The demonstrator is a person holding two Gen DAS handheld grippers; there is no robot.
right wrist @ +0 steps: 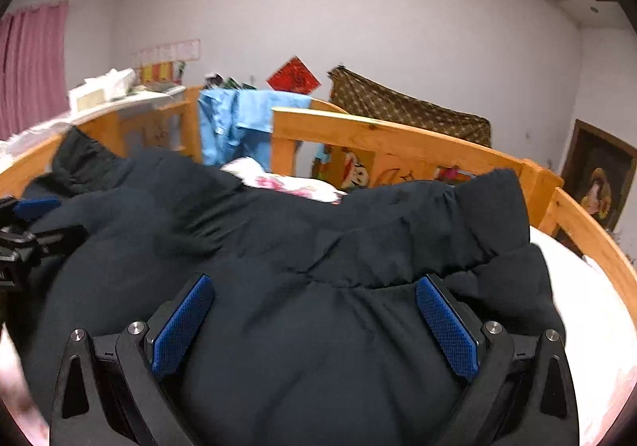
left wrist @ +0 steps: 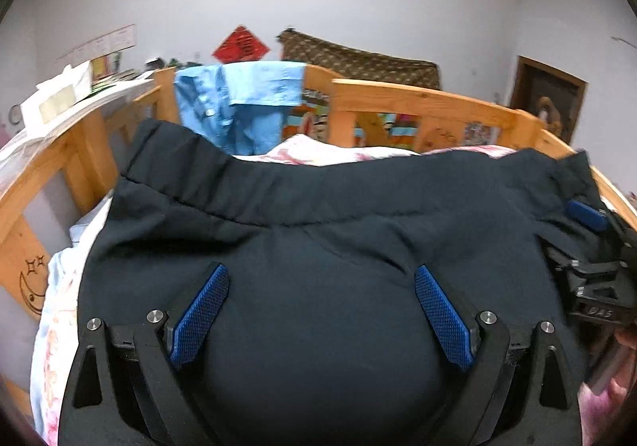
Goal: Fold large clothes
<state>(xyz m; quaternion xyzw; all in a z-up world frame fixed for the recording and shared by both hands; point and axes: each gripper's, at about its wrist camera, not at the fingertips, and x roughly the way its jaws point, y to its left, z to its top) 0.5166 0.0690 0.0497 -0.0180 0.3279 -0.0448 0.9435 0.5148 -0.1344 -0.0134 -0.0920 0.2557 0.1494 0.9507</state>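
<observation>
bed [left wrist: 418, 99]: wooden rail rings the floral bedding | dark trousers [left wrist: 318, 247]: spread across the bed under both grippers | blue shirt [left wrist: 239, 103]: draped over the far rail | left gripper [left wrist: 321, 310]: jaws apart, nothing clamped | right gripper [right wrist: 314, 320]: jaws apart over the waistband

We note the trousers [left wrist: 318, 247] spread on the bed [left wrist: 59, 326], waistband toward the far rail [left wrist: 418, 99]. A shirt [left wrist: 239, 99] hangs over that rail; a pillow [left wrist: 318, 151] lies between trousers and rail.
</observation>
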